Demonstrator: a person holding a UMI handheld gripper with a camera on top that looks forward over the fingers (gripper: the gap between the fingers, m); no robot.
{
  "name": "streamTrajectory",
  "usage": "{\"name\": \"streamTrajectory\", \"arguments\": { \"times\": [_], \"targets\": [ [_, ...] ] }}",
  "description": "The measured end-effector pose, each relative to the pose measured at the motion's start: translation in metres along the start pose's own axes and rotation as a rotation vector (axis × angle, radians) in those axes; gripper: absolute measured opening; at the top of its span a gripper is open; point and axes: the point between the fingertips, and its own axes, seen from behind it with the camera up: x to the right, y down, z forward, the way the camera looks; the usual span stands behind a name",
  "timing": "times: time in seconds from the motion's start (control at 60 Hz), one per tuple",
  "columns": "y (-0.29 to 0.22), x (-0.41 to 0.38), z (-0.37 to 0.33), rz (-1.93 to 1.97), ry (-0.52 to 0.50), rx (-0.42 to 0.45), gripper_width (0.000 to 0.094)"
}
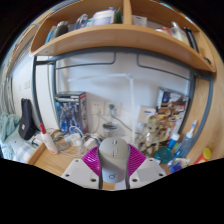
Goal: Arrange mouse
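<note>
A light grey computer mouse point(113, 158) sits upright between my two fingers, its scroll wheel facing the camera. Both magenta pads point(93, 160) press against its sides, so my gripper point(113, 163) is shut on the mouse and holds it above the wooden desk point(55, 163). The underside of the mouse and the desk right below it are hidden.
Beyond the fingers the desk's back is crowded: a box point(70, 110) and small items at the left, bottles and packages point(160, 125) at the right. A wooden shelf point(120, 35) with objects runs overhead. A dark bag point(27, 118) stands at the far left.
</note>
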Motion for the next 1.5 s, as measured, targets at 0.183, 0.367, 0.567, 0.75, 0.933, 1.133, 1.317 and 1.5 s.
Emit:
{"name": "streamTrajectory", "arguments": {
  "times": [0.183, 0.367, 0.567, 0.75, 0.933, 1.133, 1.317, 1.5],
  "targets": [
    [0.054, 0.124, 0.001, 0.012, 0.071, -0.039, 0.0303],
    [0.174, 0.174, 0.041, 0.033, 0.086, -0.210, 0.0301],
    [0.267, 0.163, 0.084, 0.055, 0.042, -0.351, 0.0302],
    [0.281, 0.162, 0.087, 0.118, 0.046, -0.329, 0.0361],
    [0.280, 0.169, 0.084, 0.083, 0.087, -0.362, 0.0711],
    [0.235, 0.167, 0.042, 0.119, 0.115, -0.345, 0.0859],
    [0.143, 0.152, -0.037, 0.124, 0.133, -0.252, 0.0851],
    [0.080, 0.119, -0.117, 0.115, 0.161, -0.185, 0.0849]
  ]
}}
